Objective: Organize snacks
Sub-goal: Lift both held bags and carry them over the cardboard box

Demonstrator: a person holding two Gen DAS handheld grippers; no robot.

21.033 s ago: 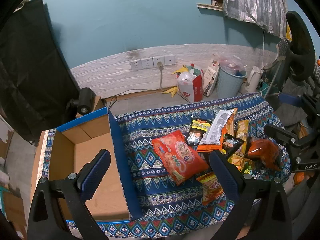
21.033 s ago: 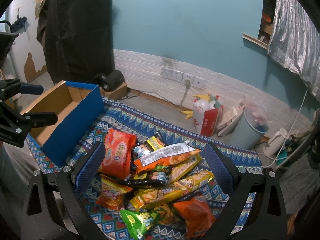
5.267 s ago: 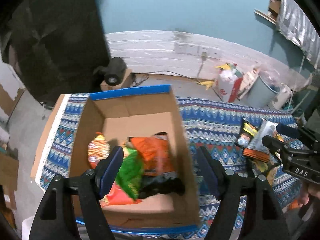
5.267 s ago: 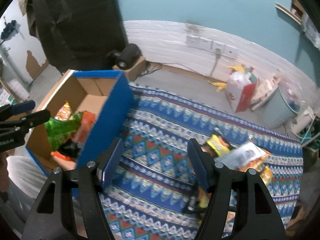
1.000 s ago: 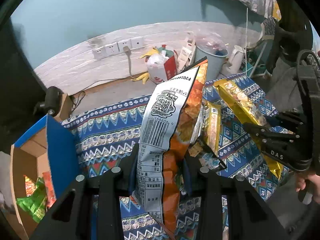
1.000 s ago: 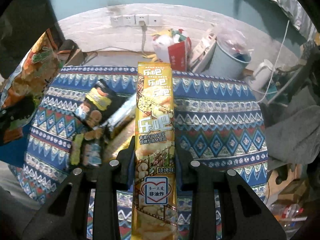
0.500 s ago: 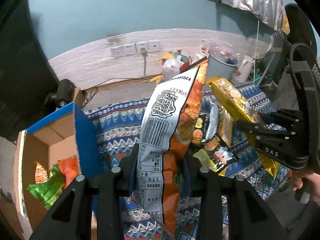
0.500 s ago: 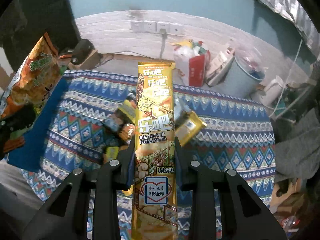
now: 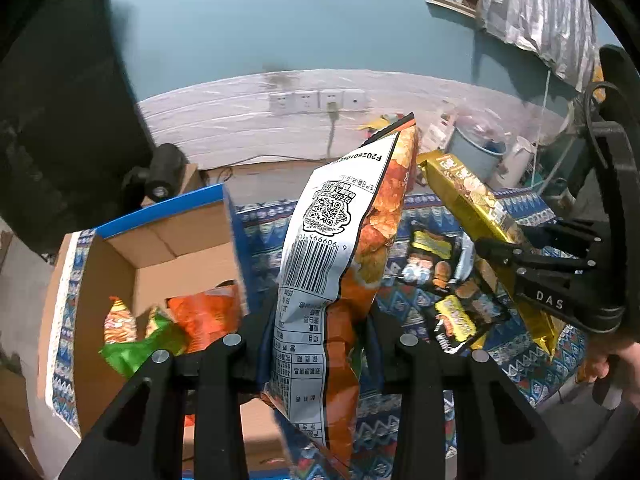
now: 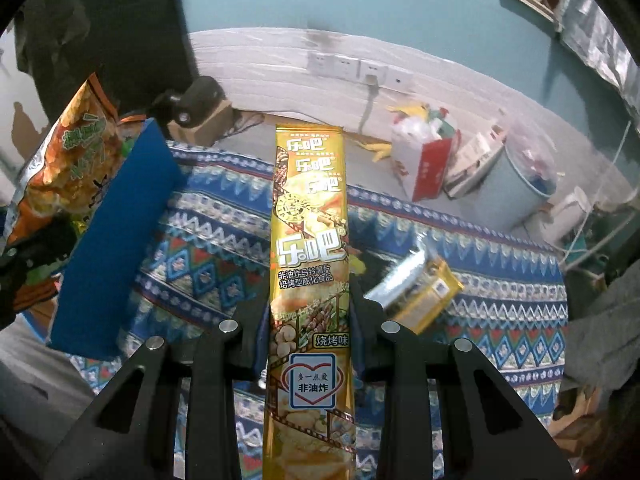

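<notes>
Snacks were mid-carry: the left gripper (image 9: 320, 320) was clenched on an orange chip bag (image 9: 340, 264), the right gripper (image 10: 308, 312) on a long gold packet (image 10: 310, 264), both held above the patterned cloth (image 10: 500, 312). Next, I judged, each needed lowering into the cardboard box (image 9: 120, 248) beside them before letting go.
</notes>
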